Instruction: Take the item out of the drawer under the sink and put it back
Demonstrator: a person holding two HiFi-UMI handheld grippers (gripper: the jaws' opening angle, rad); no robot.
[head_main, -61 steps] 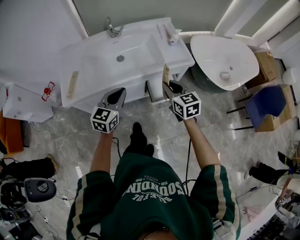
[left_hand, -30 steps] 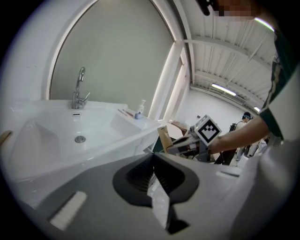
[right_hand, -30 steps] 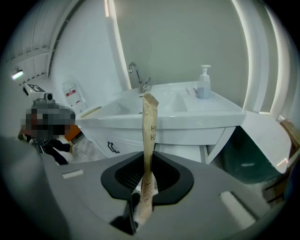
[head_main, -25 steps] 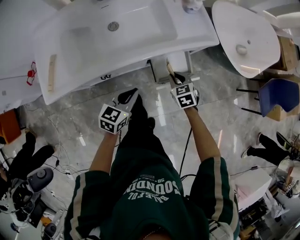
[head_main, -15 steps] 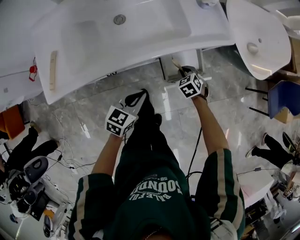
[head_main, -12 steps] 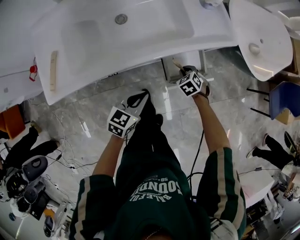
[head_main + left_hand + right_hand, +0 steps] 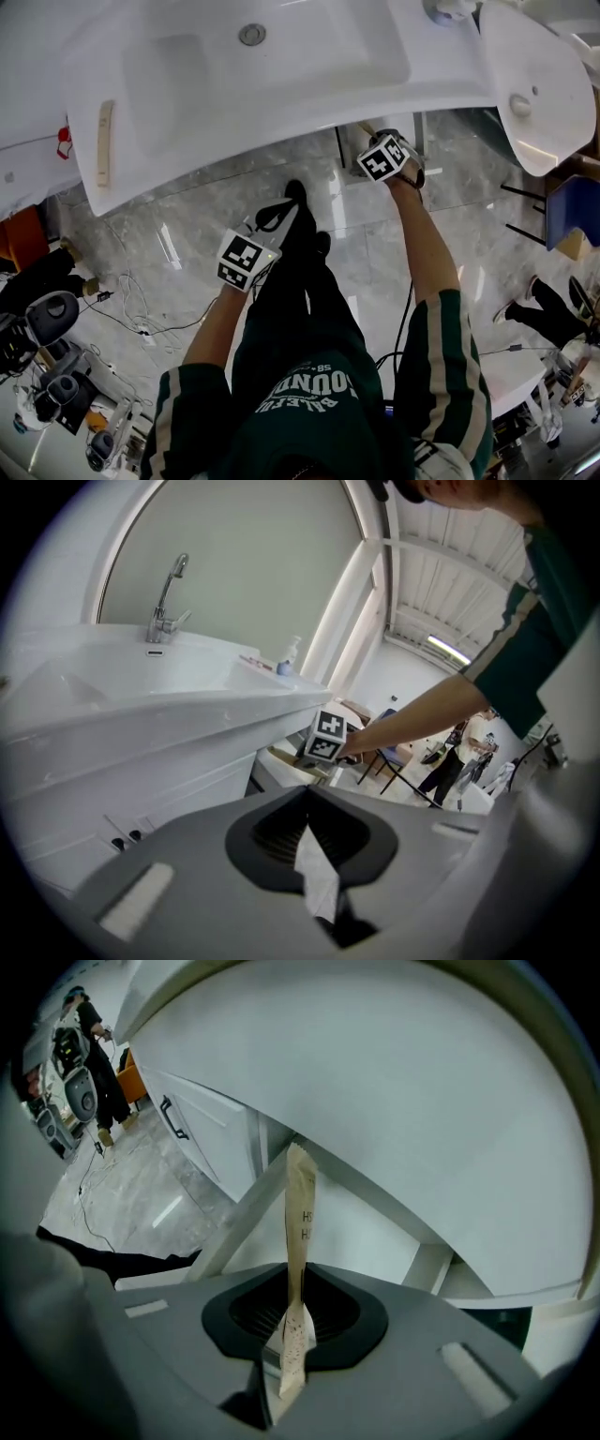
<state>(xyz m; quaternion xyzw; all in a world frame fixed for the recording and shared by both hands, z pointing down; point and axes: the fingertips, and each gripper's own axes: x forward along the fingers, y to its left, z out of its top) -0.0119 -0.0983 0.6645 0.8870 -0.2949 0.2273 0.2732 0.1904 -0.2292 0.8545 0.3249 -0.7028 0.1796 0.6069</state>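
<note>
My right gripper (image 7: 367,134) is shut on a thin tan packet (image 7: 300,1199) with dark print, which stands upright out of the jaws. In the head view the packet (image 7: 362,127) pokes just under the front edge of the white sink (image 7: 281,66), at the cabinet opening below it. A white cabinet rail (image 7: 234,1227) slants right behind the packet. My left gripper (image 7: 284,206) hangs lower, over the floor in front of the sink, apart from the cabinet. Its jaws (image 7: 309,808) are together and I see no object in them.
A wooden piece (image 7: 103,142) lies on the sink's left rim; a faucet (image 7: 164,597) and a soap bottle (image 7: 288,656) stand at its back. A second white basin (image 7: 530,89) and a blue chair (image 7: 574,206) are at right. Cables and equipment (image 7: 47,323) cover the floor at left.
The right gripper has carried the tan packet down and forward to the opening beneath the sink's edge. The left gripper has stayed back over the floor, near my legs.
</note>
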